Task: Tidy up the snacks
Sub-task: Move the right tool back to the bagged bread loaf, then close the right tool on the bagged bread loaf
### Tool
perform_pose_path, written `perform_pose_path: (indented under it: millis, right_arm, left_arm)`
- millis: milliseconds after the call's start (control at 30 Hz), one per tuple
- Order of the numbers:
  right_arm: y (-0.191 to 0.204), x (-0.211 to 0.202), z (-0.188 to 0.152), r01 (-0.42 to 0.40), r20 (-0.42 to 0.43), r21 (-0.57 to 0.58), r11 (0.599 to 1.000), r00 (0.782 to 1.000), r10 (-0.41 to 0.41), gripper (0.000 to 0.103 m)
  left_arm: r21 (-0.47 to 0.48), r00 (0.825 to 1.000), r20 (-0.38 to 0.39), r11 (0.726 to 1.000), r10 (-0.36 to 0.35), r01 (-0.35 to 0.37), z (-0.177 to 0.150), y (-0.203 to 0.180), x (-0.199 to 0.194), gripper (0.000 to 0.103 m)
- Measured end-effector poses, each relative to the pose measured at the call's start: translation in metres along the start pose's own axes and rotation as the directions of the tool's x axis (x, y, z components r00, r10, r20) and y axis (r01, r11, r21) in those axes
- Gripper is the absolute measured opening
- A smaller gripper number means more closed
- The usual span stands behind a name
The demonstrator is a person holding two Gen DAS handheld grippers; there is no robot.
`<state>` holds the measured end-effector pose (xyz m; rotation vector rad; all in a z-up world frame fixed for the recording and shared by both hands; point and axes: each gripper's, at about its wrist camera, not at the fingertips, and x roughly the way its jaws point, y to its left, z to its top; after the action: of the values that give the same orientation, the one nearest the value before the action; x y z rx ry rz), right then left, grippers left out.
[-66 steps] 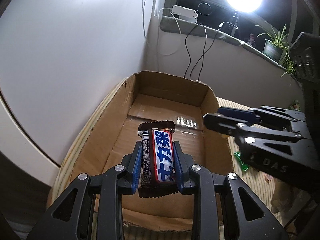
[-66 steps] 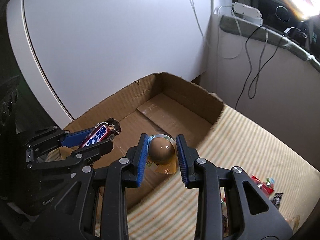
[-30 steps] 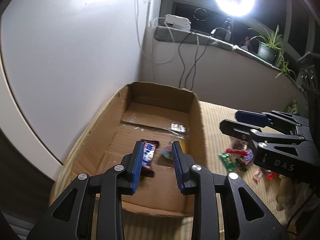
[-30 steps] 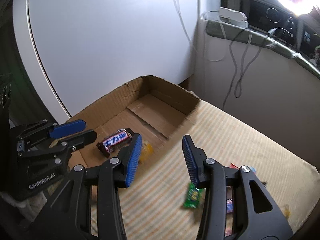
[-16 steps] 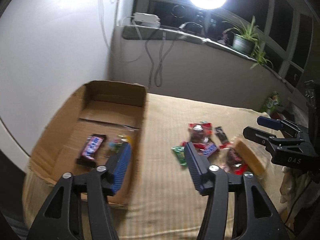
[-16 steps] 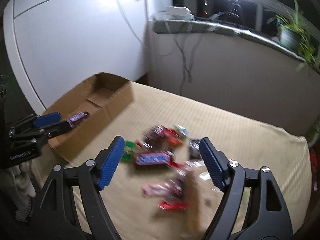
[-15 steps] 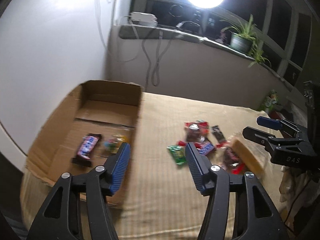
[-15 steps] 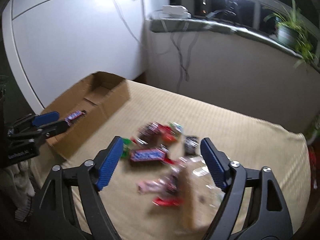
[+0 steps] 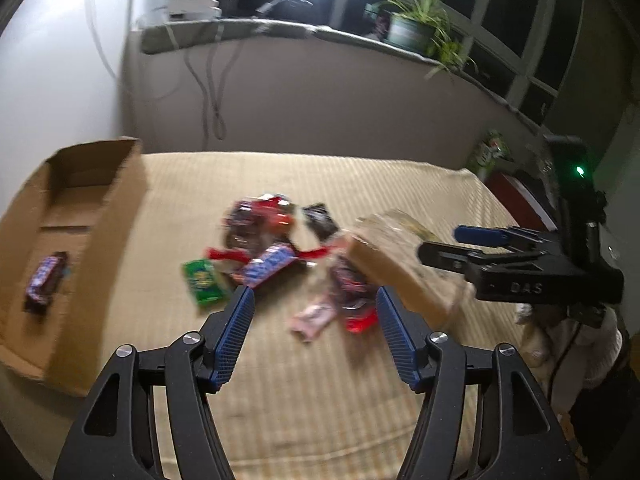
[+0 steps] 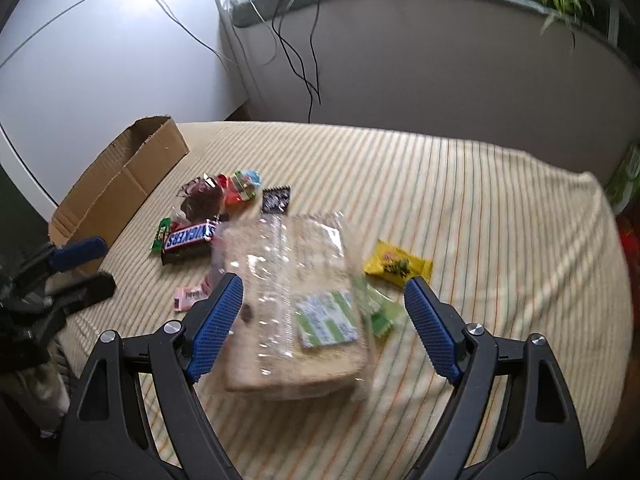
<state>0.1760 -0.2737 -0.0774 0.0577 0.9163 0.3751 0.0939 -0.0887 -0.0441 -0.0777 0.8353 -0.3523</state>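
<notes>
A cardboard box (image 9: 116,216) stands at the left of the striped cloth and holds a blue snack bar (image 9: 44,280). A heap of snacks lies mid-table: a Snickers bar (image 10: 188,238), a green packet (image 9: 202,280), a pink sweet (image 10: 188,296), a yellow packet (image 10: 398,266) and a large clear-wrapped cracker pack (image 10: 296,304). My left gripper (image 9: 314,320) is open and empty above the heap's near side. My right gripper (image 10: 324,312) is wide open and empty, with the cracker pack between its fingers in view.
The box also shows in the right wrist view (image 10: 120,184). A wall with hanging cables (image 10: 296,60) and a sill with a potted plant (image 9: 416,32) run along the back. The cloth's right edge drops off near a red object (image 10: 628,240).
Both grippers let go of their snacks in the box, opened, and swung right from the box to above the snack heap. The right gripper now hovers over the cracker pack.
</notes>
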Motion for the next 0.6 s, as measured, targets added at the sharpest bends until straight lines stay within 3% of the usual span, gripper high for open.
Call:
perform_pose_path:
  millis: [333,467,600]
  right_arm:
    - [-0.018,0.018,0.002,-0.135,-0.044,0.047,0.990,0.990,0.137,0.085]
    - [-0.018,0.022,0.004,-0.192,-0.059,0.061,0.980,0.979,0.195,0.074]
    - [-0.015,0.028,0.004,-0.226,-0.078,0.071,0.972,0.970,0.231,0.071]
  left_arm:
    - [-0.001,0.995,-0.071,0.997,-0.074,0.074,0.002,-0.033,0.034,0.066]
    - [-0.010,0.990,-0.097,0.995,-0.103,0.103,0.003,-0.039,0.045,0.066]
    - [-0.033,0.984,-0.119,0.991,-0.135,0.132,0.004,-0.039,0.054,0.066]
